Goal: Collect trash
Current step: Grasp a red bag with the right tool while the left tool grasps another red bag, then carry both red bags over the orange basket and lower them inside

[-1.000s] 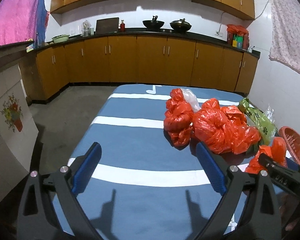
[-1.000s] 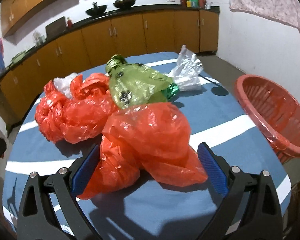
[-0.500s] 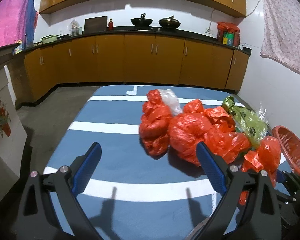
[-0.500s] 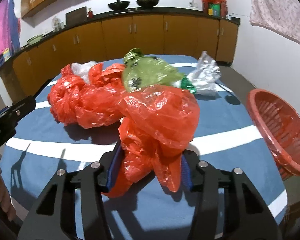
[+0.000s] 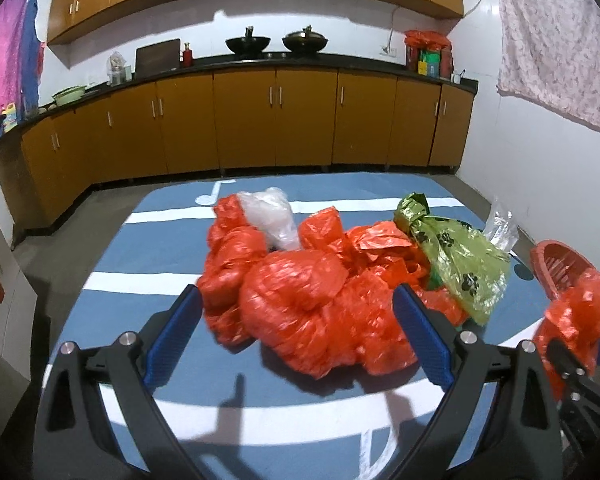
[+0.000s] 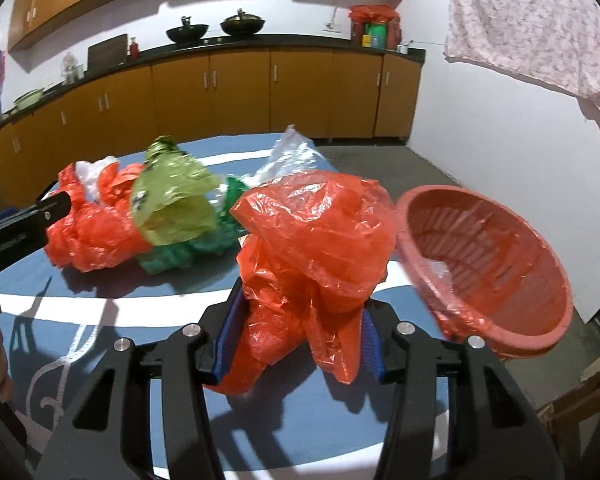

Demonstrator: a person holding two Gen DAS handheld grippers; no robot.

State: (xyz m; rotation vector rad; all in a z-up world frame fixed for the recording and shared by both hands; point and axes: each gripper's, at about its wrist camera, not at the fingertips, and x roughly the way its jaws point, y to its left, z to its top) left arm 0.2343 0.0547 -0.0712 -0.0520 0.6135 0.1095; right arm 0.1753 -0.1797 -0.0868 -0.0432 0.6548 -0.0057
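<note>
My right jaws [image 6: 298, 332] have just been closing and now pinch the lower folds of a red plastic bag [image 6: 316, 240], which balloons up above the blue pads [image 6: 230, 332] and hangs a loose tail below them. The hold is on thin, slick film only, bunched unevenly, so I judge it could slide out if I swing fast, or the tail could drag on the blue striped bench [image 6: 112, 308] and tug the bag free. The red basket [image 6: 496, 264] sits tilted at about 2 o'clock from these jaws, at the bench's edge and just beside the bag; its rim leans toward me. If I bump that rim with the bag or a finger, I think the basket could tip off the bench. A puffed bag may also catch the rim and spill back out.

My left jaws [image 5: 296, 340] stand wide apart, gripping nothing, with the big heap of red bags [image 5: 312, 308] between and just beyond the pads [image 5: 172, 336]. Closing here risks grabbing several bags at once, or catching the green paw-print bag [image 5: 456, 264] at 2 o'clock. A white bag [image 5: 270, 216] lies at 12 o'clock behind the heap, a clear wrapper [image 5: 500, 228] farther right
</note>
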